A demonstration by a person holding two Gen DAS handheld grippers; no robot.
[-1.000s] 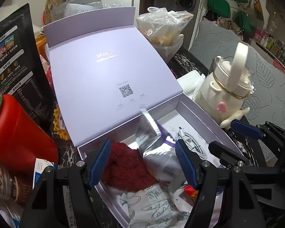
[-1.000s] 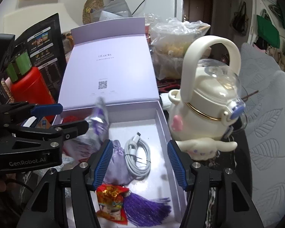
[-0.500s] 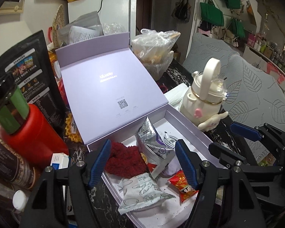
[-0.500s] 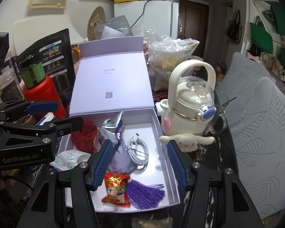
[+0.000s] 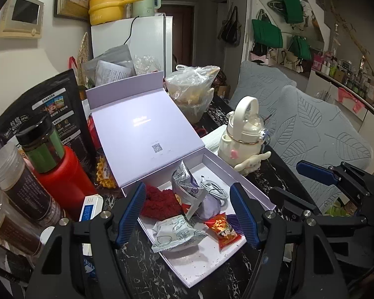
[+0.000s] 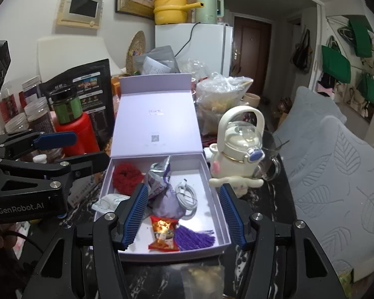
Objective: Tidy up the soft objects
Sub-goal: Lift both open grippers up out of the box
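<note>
An open lilac box (image 5: 259,200) (image 6: 213,189) lies on the dark marble table. In it are a red fuzzy scrunchie (image 5: 159,203) (image 6: 126,175), a silver foil pouch (image 5: 187,185) (image 6: 158,177), a lilac sachet (image 6: 168,205) with purple tassel (image 6: 193,239), a white cable (image 5: 212,189) (image 6: 187,195), a white patterned packet (image 5: 174,231) (image 6: 107,203) and a red snack packet (image 5: 223,228) (image 6: 163,234). My left gripper (image 5: 193,214) is open and empty above the box's near end. My right gripper (image 6: 183,215) is open and empty above the box.
A cream kettle-shaped bottle (image 5: 245,137) (image 6: 239,149) stands right of the box. A red bottle with green-labelled jar (image 5: 54,169) (image 6: 74,124), spice jars (image 5: 15,182) and a black bag (image 6: 87,92) crowd the left. A plastic bag (image 5: 192,87) sits behind. A grey sofa (image 6: 336,174) is on the right.
Both grippers have pulled back and up from the box, so more of the room shows. The box contents stay in place. Both grippers stay open.
</note>
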